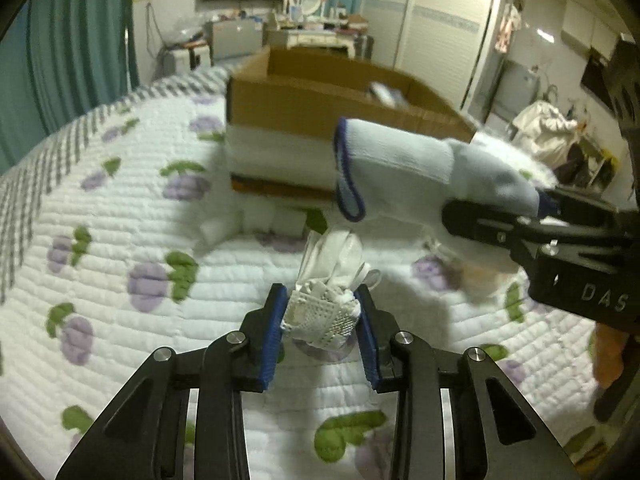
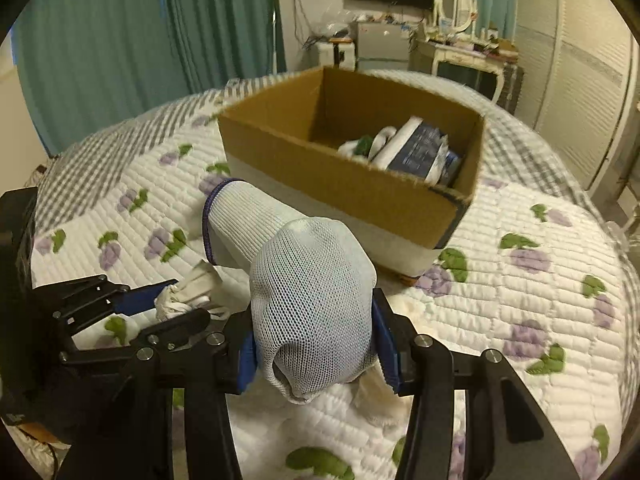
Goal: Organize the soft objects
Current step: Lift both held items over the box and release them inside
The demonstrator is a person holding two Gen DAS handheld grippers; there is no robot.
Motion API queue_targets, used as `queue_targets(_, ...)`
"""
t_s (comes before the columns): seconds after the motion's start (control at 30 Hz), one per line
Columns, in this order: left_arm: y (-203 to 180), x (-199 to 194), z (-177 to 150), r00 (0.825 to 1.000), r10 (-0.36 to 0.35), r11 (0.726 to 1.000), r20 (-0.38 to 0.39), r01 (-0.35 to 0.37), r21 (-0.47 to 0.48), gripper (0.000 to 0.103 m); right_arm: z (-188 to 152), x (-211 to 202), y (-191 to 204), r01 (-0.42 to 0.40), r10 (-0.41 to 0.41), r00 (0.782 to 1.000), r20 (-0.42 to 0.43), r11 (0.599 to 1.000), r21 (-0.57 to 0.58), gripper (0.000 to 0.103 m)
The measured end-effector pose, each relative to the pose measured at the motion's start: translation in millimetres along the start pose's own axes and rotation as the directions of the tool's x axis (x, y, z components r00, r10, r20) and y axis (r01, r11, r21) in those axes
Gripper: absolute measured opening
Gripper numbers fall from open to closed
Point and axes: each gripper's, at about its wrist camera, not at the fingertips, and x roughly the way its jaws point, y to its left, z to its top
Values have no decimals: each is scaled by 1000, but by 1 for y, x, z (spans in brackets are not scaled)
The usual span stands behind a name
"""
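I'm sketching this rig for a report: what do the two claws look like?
Both are black metal linkages with silver bolt heads and blue ribbed pads on the fingers. The left claw and the right claw match; the right's body carries white letters "DAS". No cables or sleeves show.

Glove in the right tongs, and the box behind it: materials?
Glove: looks like knitted fabric, matte white with open mesh weave, ribbed cuff with dark blue trim. Box: brown corrugated cardboard by its raw fluted rim; the pale band along its base could be tape or paper.
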Motion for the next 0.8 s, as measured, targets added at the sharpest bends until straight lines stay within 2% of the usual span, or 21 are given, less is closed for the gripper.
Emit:
queue_targets(0.27, 4, -49, 26, 994, 13, 998, 112, -20, 63, 33, 12, -49, 19, 67, -77, 988, 131, 995, 75, 48)
queue_targets(0.43, 12, -62, 50, 982, 26, 993, 188, -46, 105, 33, 37, -72, 25, 77, -93, 976, 199, 993, 87, 48)
queue_targets(0.5, 14, -62, 65, 975, 41, 990, 220, -69, 122, 33, 52, -80, 25, 93, -110, 967, 229, 992, 82, 48)
queue_targets(0.63, 18, -55, 100, 964, 24, 989, 265, -62, 136, 33, 87, -87, 18, 99, -121, 951, 284, 991, 90, 48)
queue_targets(0.8, 19, -22, 145, 955, 47, 981, 294, -100, 169, 33, 131, -77, 9, 104, -124, 938, 322, 991, 79, 48)
